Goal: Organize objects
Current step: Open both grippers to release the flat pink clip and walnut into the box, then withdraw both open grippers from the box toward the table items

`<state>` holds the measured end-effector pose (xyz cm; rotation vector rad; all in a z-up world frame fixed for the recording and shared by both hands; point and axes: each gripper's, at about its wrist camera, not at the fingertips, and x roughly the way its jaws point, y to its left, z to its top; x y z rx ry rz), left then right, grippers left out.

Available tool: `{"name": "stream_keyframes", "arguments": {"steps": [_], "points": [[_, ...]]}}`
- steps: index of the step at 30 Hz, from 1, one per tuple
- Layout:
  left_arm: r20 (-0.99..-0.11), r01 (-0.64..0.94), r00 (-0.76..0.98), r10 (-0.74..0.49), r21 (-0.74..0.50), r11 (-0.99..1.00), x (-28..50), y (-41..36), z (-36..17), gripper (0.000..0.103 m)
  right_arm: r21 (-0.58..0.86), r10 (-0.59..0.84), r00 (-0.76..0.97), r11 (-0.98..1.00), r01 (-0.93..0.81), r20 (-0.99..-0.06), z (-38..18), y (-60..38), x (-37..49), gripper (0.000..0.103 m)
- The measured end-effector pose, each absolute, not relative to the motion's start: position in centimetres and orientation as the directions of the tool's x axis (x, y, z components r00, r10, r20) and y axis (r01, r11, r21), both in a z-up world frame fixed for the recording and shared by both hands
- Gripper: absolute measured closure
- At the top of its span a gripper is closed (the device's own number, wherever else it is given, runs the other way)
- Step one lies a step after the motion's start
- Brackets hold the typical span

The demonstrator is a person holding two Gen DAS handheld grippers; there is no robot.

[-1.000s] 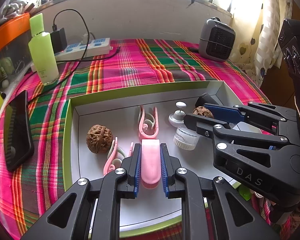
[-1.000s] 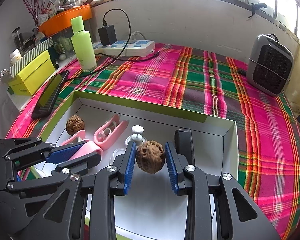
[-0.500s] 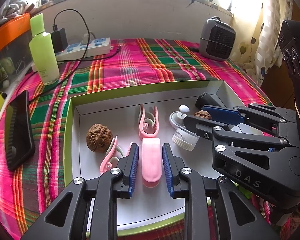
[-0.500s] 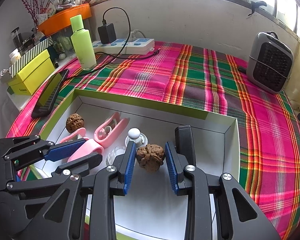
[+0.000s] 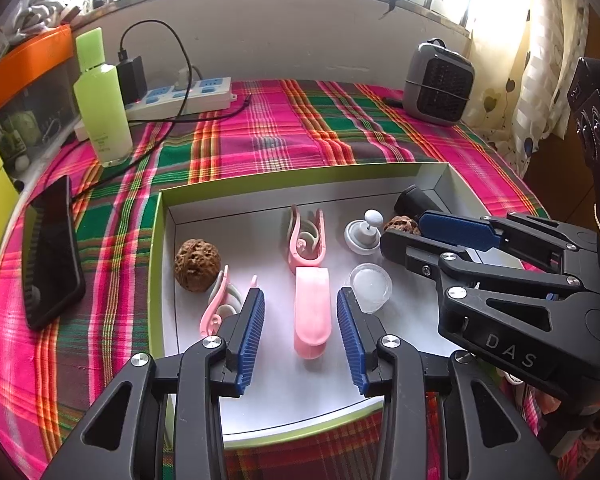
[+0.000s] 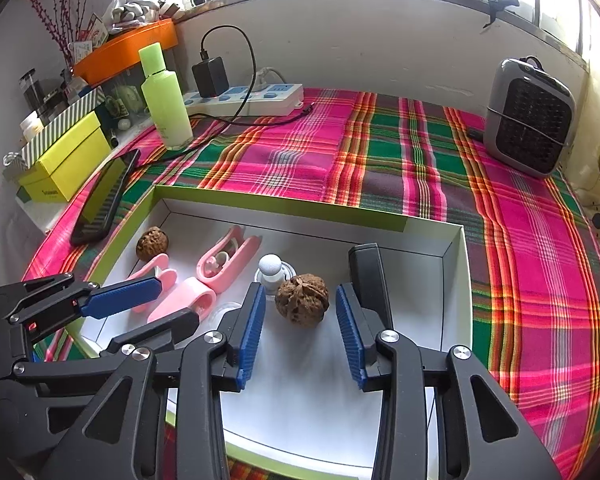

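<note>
A white box with a green rim (image 5: 158, 240) (image 6: 454, 264) lies on the plaid cloth. My left gripper (image 5: 300, 332) is open, its blue pads either side of a pink clip (image 5: 312, 312) lying flat in the box. My right gripper (image 6: 300, 332) is open around a walnut (image 6: 302, 298) resting on the box floor. A second walnut (image 5: 196, 264) (image 6: 152, 242), two more pink clips (image 5: 306, 236) (image 5: 220, 304), a white knob cap (image 5: 364, 232), a clear cup (image 5: 370, 286) and a black block (image 6: 370, 276) also lie in the box.
A black phone (image 5: 50, 248) lies left of the box. A green bottle (image 5: 102, 100), a power strip with charger (image 5: 180, 96) and a grey heater (image 5: 438, 82) stand at the back. A yellow box (image 6: 68, 164) is at far left.
Both grippers have opened. The left let go of the pink clip and the right let go of the walnut; both now rest on the box floor. The clear cup now stands apart from the knob cap.
</note>
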<state>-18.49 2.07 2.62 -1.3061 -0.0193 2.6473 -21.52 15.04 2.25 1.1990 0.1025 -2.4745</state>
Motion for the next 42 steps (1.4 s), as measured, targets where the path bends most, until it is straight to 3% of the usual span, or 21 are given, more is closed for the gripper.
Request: {"name": "stream_keyframes", "arguments": {"steps": [8,42], "points": [[-0.785,-0.162,-0.595,0.173,-0.094,-0.982,-18.1,2.0,2.7,0.063,0.11,-0.317,-0.564,-0.923,0.369,-0.763,2.5,15.1,-21.0,0.058],[-0.743,-0.118,-0.655,0.141,-0.084,-0.989,-13.6,1.0,4.3,0.063,0.135,-0.33,-0.636,-0.932,0.336,-0.697,4.5,16.5,-15.4,0.058]]}}
